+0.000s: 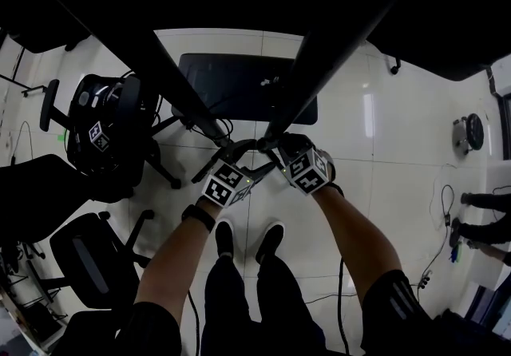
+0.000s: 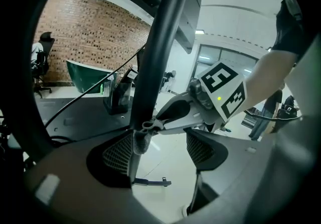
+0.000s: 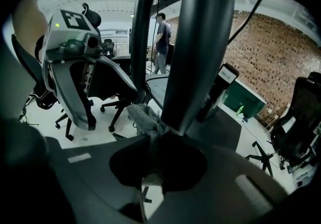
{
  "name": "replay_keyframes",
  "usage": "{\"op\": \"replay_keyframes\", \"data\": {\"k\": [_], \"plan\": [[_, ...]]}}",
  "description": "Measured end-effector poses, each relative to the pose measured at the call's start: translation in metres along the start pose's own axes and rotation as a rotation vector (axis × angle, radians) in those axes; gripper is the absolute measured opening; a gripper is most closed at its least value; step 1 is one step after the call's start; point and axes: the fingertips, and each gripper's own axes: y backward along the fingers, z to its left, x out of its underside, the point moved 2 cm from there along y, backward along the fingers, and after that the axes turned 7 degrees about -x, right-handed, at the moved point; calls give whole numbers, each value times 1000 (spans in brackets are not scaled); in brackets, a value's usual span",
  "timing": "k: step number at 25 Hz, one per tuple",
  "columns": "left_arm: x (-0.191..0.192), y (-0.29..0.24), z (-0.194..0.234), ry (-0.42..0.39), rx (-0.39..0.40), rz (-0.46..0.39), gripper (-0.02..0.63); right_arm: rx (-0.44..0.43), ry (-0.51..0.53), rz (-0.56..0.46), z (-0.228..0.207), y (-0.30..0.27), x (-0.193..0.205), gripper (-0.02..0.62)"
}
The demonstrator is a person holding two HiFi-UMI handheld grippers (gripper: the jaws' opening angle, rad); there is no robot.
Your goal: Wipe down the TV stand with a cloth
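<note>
Right tool (image 3: 153, 143), held in the person's right hand, has its jaws closed on a grey knitted cloth (image 3: 144, 118). The cloth bunches out above the jaws and presses against a thick dark pole of the TV stand (image 3: 200, 42), which rises steeply just past the tool. A thinner dark pole (image 3: 145, 27) stands just beside it.

Left tool (image 2: 160, 148), in the left hand, has its jaws apart and grips nothing. A dark upright of the stand (image 2: 160, 52) runs close along the inner side of one jaw pad. A scrap of grey knit shows against that upright, low down.

From the head view, both tools are held close together, their marker cubes nearly touching, where two dark poles slant down and converge. The stand's dark flat base (image 1: 231, 75) lies on the white tiled floor (image 1: 383, 115) beyond the tools. The person's black shoes (image 1: 226, 238) stand on the floor below the tools.

Black office chairs (image 1: 104, 131) stand to the left. A brick wall (image 2: 90, 37) fills the background of both gripper views. Another person (image 3: 162, 42) stands well away.
</note>
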Motion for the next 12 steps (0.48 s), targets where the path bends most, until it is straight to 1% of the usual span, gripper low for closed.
{"op": "replay_keyframes", "data": {"k": [2, 5, 9, 12], "plan": [[-9, 11, -5, 12, 0, -9, 360, 8, -33, -55, 1, 20, -13, 40], [-43, 40, -8, 15, -15, -66, 360, 3, -82, -192, 9, 65, -56, 40], [-103, 95, -35, -40, -39, -151, 360, -2, -79, -325, 34, 138, -112, 40], [-161, 140, -61, -77, -68, -253, 360, 4, -67, -412, 50, 194, -154, 40]]}}
